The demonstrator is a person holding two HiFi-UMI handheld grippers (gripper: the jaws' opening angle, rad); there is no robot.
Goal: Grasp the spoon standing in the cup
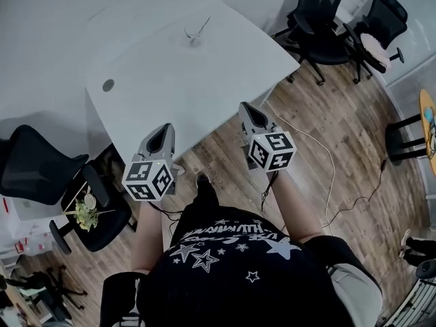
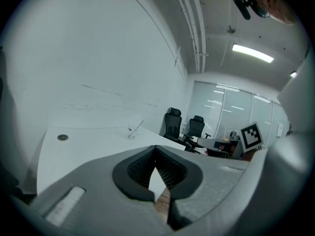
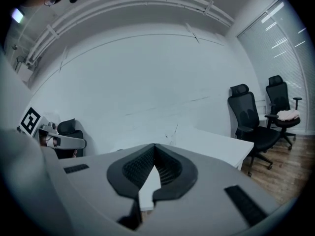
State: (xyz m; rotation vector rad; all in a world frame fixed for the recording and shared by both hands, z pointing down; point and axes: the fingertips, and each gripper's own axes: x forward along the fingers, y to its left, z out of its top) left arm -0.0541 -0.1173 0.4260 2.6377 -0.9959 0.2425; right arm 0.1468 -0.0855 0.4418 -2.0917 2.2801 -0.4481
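A small clear cup [image 1: 195, 38] with a thin spoon [image 1: 202, 27] leaning in it stands near the far edge of the white table [image 1: 184, 94]. Both grippers hang in front of the table's near edge, far from the cup. My left gripper [image 1: 163, 128] is shut with nothing in it, and so is my right gripper [image 1: 247, 107]. In the left gripper view the cup [image 2: 132, 130] shows small, beyond the touching jaw tips of the left gripper [image 2: 155, 149]. The right gripper view has the cup [image 3: 172, 132] just above the closed right gripper [image 3: 154, 146].
A round grey grommet [image 1: 108, 85] sits in the table's left part. Black office chairs [image 1: 320, 26] stand at the right behind the table, another [image 1: 41, 172] at the left with a plant [image 1: 86, 214] beside it. A white cable [image 1: 320, 148] runs over the wooden floor.
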